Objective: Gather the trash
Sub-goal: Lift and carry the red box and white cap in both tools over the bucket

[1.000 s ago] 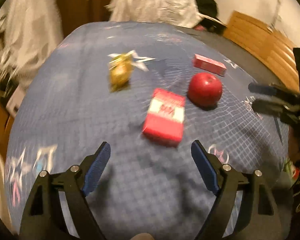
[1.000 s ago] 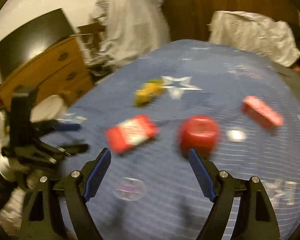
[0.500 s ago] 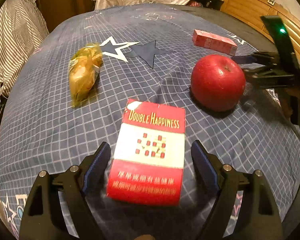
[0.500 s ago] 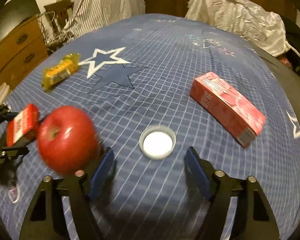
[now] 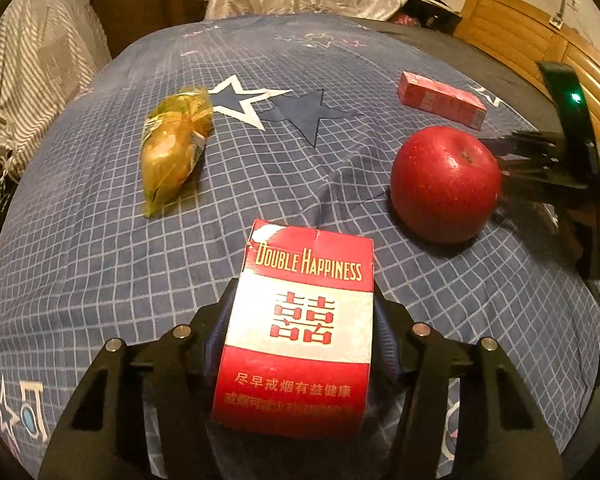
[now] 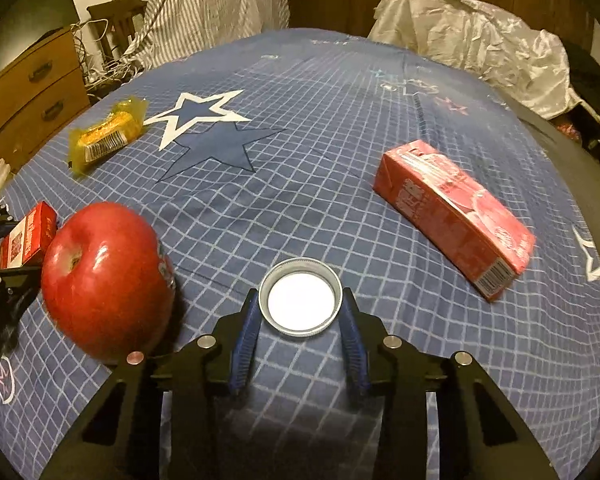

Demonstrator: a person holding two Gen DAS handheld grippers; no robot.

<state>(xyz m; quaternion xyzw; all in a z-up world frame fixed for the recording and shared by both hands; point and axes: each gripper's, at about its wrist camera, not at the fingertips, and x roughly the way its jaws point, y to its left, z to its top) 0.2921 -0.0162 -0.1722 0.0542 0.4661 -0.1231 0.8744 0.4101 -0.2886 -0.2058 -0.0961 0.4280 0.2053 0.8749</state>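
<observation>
On the far left the yellow snack wrapper (image 5: 176, 148) lies untouched on the blue checked sheet (image 5: 80, 264). The left gripper (image 5: 302, 336) has just been closing and now clamps the sides of the cigarette pack (image 5: 300, 328); a light cardboard box could crush or slip out. Next, the apple (image 6: 104, 280) sits just beside the right gripper (image 6: 300, 320), whose jaws have just been closing on the bottle cap (image 6: 300, 302). So shallow a rim may pop free, and the apple could get nudged. The red carton (image 6: 452, 216) waits far right
</observation>
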